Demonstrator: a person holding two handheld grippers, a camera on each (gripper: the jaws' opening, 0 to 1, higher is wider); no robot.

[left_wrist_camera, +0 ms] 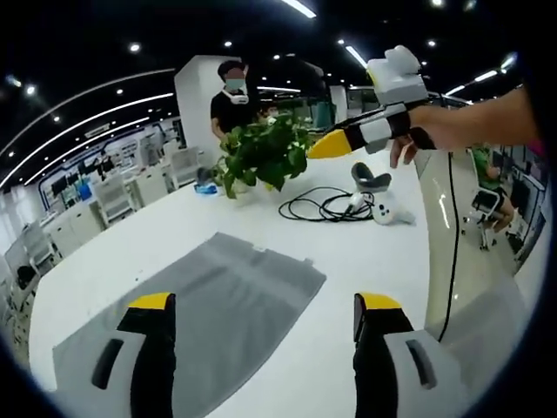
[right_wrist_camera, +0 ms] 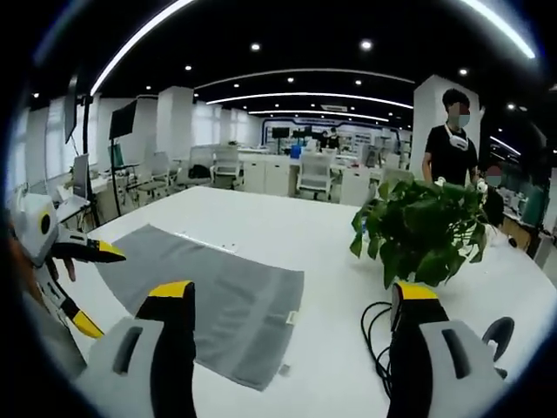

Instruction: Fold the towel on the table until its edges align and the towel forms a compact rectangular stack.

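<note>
In my left gripper view I see the grey towel (left_wrist_camera: 204, 309) lying flat and spread out on the white tabletop (left_wrist_camera: 365, 261), not folded. My left gripper (left_wrist_camera: 265, 315) is above the tabletop with its fingers wide apart and holding nothing; one finger is in front of the towel, the other in front of bare tabletop. The right gripper (left_wrist_camera: 329, 145) comes into this view from the right, held in a hand (left_wrist_camera: 448, 129) high above the tabletop, and here I cannot tell how its fingers stand.

In my right gripper view the right gripper (right_wrist_camera: 293, 306) has its fingers wide apart and empty, above the towel (right_wrist_camera: 209, 300). The left gripper (right_wrist_camera: 97, 287) is at the left side, just beside the towel's edge.

Farther on the tabletop are a potted plant (left_wrist_camera: 261, 155), a black cable (left_wrist_camera: 324, 207) and a white controller (left_wrist_camera: 390, 211). A person (right_wrist_camera: 451, 139) stands behind the plant.
</note>
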